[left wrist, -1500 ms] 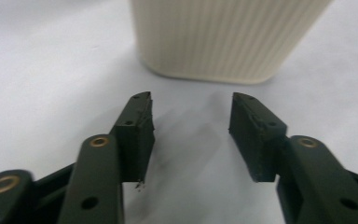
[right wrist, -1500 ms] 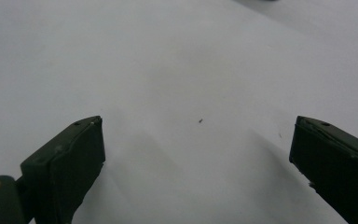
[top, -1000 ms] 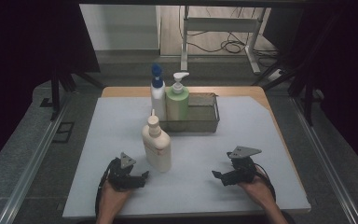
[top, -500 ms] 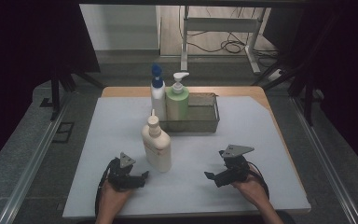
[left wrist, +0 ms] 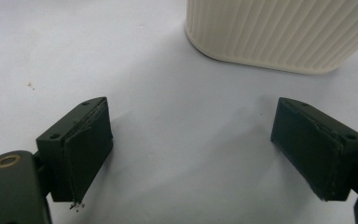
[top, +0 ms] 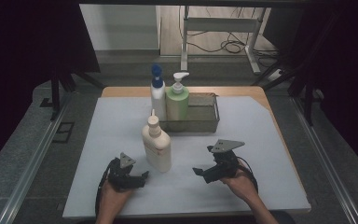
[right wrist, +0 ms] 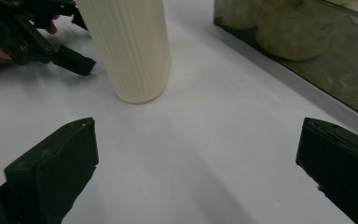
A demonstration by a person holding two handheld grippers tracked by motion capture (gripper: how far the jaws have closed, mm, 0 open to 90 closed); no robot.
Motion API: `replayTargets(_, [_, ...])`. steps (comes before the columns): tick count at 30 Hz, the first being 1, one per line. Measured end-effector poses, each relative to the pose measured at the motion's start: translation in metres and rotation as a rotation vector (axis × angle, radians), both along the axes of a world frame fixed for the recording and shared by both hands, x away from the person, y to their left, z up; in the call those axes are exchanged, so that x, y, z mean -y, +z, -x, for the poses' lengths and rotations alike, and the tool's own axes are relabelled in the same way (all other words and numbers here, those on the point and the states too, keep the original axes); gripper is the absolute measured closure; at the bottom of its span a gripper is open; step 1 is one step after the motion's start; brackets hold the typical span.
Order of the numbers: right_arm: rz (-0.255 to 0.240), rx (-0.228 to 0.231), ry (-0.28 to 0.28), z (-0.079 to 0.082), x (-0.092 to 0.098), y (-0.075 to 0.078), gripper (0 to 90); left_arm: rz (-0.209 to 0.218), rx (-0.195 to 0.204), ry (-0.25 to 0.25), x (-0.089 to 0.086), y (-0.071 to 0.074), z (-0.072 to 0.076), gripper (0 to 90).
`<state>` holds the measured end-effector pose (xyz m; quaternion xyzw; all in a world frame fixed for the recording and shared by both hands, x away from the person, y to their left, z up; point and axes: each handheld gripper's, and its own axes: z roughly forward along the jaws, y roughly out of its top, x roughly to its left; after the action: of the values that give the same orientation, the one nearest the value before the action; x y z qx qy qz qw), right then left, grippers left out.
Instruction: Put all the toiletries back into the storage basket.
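A cream ribbed bottle (top: 156,145) with a nozzle cap stands upright on the white mat, between my two grippers. My left gripper (top: 142,176) rests low just left of its base, open and empty; in the left gripper view the bottle's foot (left wrist: 279,32) sits just ahead of the jaws. My right gripper (top: 198,171) hovers to the bottle's right, open and empty, pointing left toward the bottle (right wrist: 129,46). A grey metal tray (top: 200,122) behind holds a green pump bottle (top: 177,100) and a white bottle with a blue cap (top: 157,93).
The white mat (top: 261,140) covers a wooden table, with bare mat right of the tray and along the front. The tray's shiny wall (right wrist: 307,51) lies to the right in the right gripper view. Dark floor and desk legs lie beyond the table.
My right gripper has slid left across the mat toward the cream bottle. The left gripper and the bottles have stayed put.
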<state>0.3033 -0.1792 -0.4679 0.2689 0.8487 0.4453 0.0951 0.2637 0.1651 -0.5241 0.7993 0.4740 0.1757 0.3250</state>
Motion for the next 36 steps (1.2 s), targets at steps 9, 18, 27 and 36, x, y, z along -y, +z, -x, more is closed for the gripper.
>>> replayTargets(9, [0.003,-0.004,0.046,-0.001,-0.023,0.012,0.0,0.001,0.0,0.001,0.0,0.0,0.0,12.4])
replayTargets(18, [0.01,0.025,0.049,0.0,-0.049,0.027,0.0,0.001,0.0,0.001,0.0,0.0,0.0,12.4])
replayTargets(27, [0.043,0.045,0.062,-0.005,-0.075,0.037,2.2,0.0,-0.002,0.0,0.0,0.0,0.0,12.4])
replayTargets(36, [0.031,0.046,0.055,-0.01,-0.096,0.042,4.7,0.001,-0.001,0.0,0.0,0.0,0.0,12.4])
